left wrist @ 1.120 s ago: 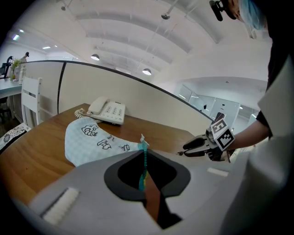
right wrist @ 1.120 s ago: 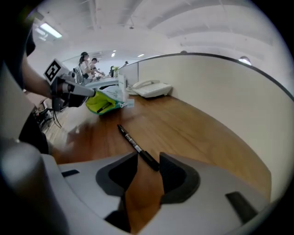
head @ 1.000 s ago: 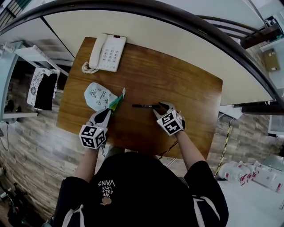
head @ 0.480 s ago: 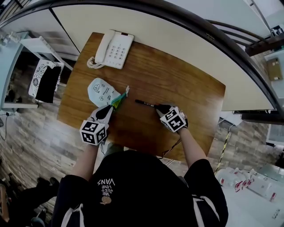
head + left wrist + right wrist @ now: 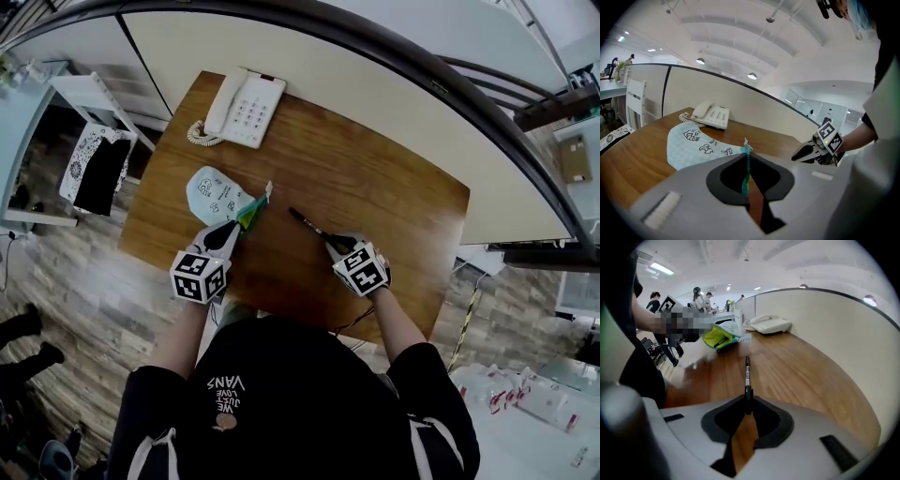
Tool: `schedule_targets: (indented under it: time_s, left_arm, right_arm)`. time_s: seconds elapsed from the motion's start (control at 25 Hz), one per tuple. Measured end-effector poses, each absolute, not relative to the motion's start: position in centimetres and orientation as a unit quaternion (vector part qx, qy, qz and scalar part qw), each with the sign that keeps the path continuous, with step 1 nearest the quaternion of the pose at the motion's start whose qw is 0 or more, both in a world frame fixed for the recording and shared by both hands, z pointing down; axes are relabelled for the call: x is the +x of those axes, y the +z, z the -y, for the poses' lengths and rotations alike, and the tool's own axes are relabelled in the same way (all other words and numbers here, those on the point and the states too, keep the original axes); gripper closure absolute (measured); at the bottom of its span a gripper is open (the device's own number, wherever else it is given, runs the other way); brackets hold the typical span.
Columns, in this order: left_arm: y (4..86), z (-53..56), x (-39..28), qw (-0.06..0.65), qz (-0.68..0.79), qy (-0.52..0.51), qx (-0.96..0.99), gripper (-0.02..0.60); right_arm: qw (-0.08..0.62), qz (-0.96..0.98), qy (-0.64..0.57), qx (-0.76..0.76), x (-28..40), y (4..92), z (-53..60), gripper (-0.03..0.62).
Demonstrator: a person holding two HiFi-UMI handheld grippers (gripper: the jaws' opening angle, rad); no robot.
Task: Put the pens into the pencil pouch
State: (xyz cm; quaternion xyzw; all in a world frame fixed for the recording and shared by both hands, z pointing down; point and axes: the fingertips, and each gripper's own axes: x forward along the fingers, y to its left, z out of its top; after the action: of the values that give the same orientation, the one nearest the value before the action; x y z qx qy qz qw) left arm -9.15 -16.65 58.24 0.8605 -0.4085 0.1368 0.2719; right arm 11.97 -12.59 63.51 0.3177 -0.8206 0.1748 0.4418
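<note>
Left gripper [image 5: 228, 236]: your jaws are pressed together on the pouch's zip edge [image 5: 747, 161], and the teal strip runs up through the narrow slit between them.
Pouch [image 5: 212, 195]: pale blue with small cartoon prints. It lies flat on the table straight ahead of your left jaws, which hold its near end. Its mouth gapes a little at that end and shows a green lining [image 5: 247, 216].
Right gripper [image 5: 335, 244]: your jaws have just been closing and are now clamped on the near end of the pen, which sits right at their tips.
Pen [image 5: 307, 223]: thin and black. It sticks straight out ahead of your right jaws, in line with them, and its far end points toward the pouch's open mouth. That end is well short of the mouth, with bare wood between. You cannot tell whether it touches the table.
Grippers: yours are apart from each other, the left to one side of the right, and the pouch mouth is nearer the left one.
Phone [image 5: 246, 108]: white and corded, far beyond the pouch from your left jaws, near the table's back edge.
Table [image 5: 375, 187]: brown wood, under both sets of jaws.
</note>
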Motion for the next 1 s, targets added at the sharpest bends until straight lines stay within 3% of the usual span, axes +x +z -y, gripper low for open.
schedule_targets:
  time_s: [0.4, 1.0]
  left_arm:
    - [58.4, 16.1, -8.4, 0.276, 0.4, 0.129, 0.864, 0.554]
    - [58.2, 14.3, -6.6, 0.287, 0.352, 0.121, 0.883, 0.554]
  right_arm:
    - [0.365, 0.85, 0.201, 0.321, 6.9, 61.0, 10.3, 0.528]
    - [0.351, 0.868, 0.194, 0.293, -0.4, 60.7, 12.8, 0.528]
